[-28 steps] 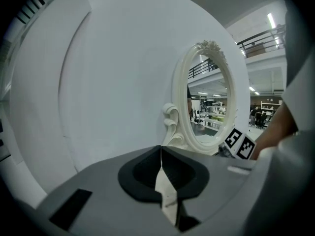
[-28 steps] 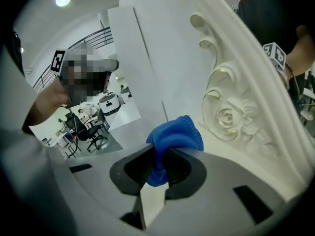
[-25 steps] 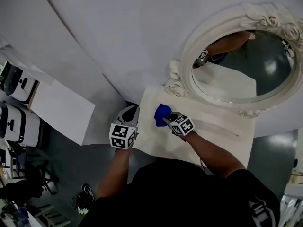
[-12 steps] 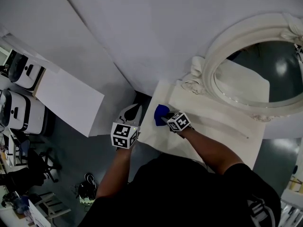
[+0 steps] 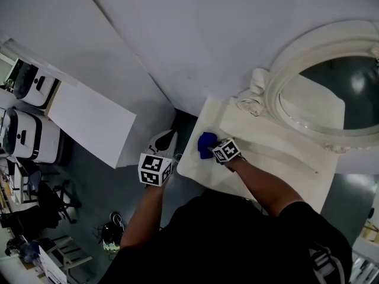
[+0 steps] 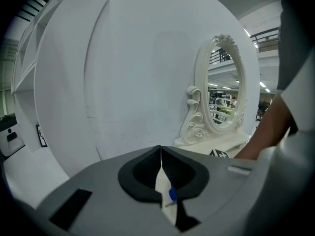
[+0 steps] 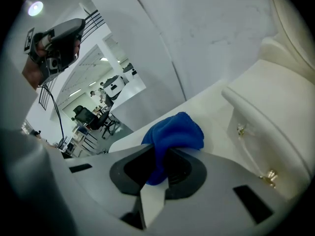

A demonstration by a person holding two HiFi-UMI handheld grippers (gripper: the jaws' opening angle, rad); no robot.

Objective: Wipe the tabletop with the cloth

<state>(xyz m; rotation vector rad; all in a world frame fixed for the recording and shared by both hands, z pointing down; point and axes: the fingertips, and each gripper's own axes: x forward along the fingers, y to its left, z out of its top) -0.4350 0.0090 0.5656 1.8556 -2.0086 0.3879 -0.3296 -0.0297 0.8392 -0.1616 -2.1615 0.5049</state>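
A blue cloth (image 5: 206,145) lies bunched on the cream tabletop (image 5: 272,167) near its left end. My right gripper (image 5: 215,148) is shut on the cloth (image 7: 172,137) and presses it onto the tabletop (image 7: 219,127). My left gripper (image 5: 164,142) hangs off the table's left edge, over the floor, jaws closed on nothing. In the left gripper view its jaws (image 6: 161,154) meet in a thin line, pointing at the white wall and the mirror (image 6: 220,100).
An ornate white oval mirror (image 5: 320,87) stands at the back of the table against the white wall. A raised drawer box (image 7: 275,117) with small brass knobs sits right of the cloth. White machines (image 5: 26,117) and a chair (image 5: 50,203) stand on the floor at left.
The right gripper with the cloth has shifted slightly rightward and nearer on the tabletop. The head view has swung, so the mirror sits farther right. The left gripper has barely moved.
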